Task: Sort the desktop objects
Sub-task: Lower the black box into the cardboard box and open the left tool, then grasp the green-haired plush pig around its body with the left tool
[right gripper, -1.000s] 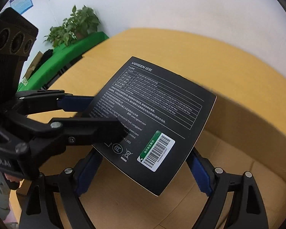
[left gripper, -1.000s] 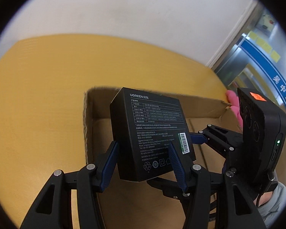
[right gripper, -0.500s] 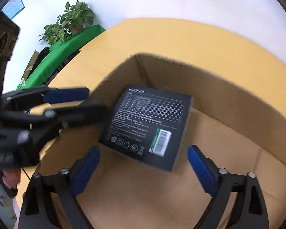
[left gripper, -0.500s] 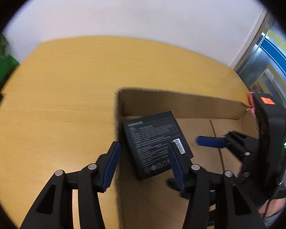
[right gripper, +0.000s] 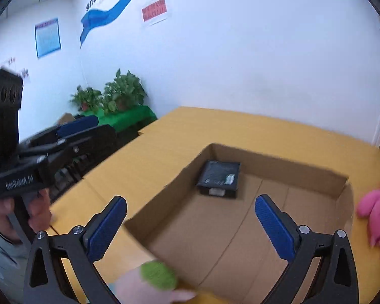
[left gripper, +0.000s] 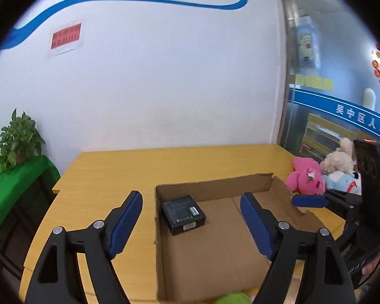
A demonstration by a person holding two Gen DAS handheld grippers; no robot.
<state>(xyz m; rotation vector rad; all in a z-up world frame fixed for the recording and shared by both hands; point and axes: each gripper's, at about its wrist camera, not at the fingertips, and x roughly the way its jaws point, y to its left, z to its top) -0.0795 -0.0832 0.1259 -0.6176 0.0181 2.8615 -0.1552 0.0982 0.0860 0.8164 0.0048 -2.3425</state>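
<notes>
**Black box in carton; soft toys wait**

Black box lies flat in far-left corner of cardboard carton. Both hand-held grippers released, empty: left, right. Pink plush toy on worktop, beside carton: likely light, squashy; pinch the body.

Left gripper spread wide, nothing between its blue pads; black UGREEN box flat in far-left corner of cardboard box, ahead between the fingers; right gripper off to the right; pink plush toy beyond it; yellow table underneath.
</notes>
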